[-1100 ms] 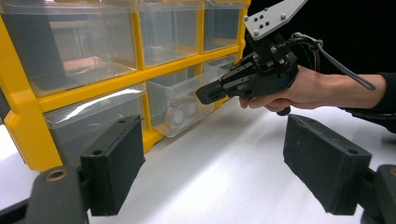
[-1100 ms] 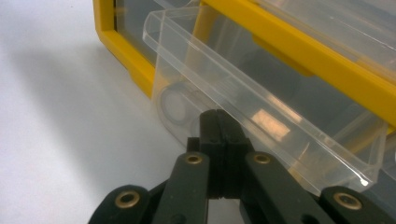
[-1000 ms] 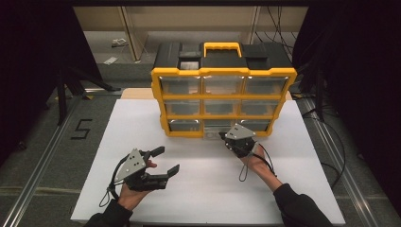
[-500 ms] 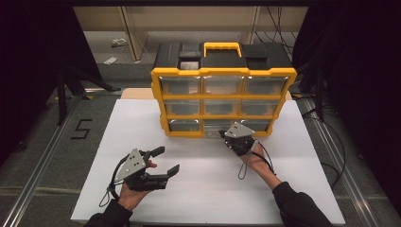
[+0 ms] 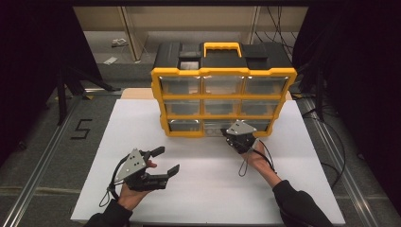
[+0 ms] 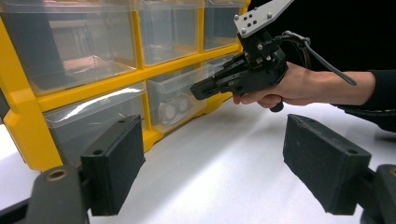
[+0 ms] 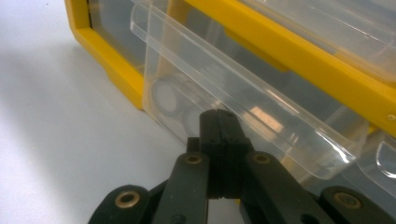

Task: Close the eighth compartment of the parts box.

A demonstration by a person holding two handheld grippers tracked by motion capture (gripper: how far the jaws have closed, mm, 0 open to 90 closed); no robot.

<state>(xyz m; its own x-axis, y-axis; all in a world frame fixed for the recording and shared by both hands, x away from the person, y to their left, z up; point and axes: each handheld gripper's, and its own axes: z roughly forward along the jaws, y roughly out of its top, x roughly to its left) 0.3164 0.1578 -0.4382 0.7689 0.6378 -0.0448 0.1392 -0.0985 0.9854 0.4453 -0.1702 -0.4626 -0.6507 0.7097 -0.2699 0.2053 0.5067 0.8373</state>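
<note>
step: pulling clear plastic bottom-middle drawer (image 7: 243, 116) from yellow-framed organiser cabinet (image 5: 222, 101) | right gripper (image 7: 218, 122) jaws together at drawer's front lip | left gripper (image 5: 161, 161) apart, idle on table | next: steady straight pull

One yellow organizer (image 5: 222, 101) with nine clear drawers, three rows of three, stands at my twelve o'clock. I hold two grippers: left gripper (image 5: 161, 161), right gripper (image 5: 232, 139).

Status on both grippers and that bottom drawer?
Right gripper shut, at bottom middle drawer. Drawer slightly out. Left gripper open, idle above table. Nothing blocking.
</note>
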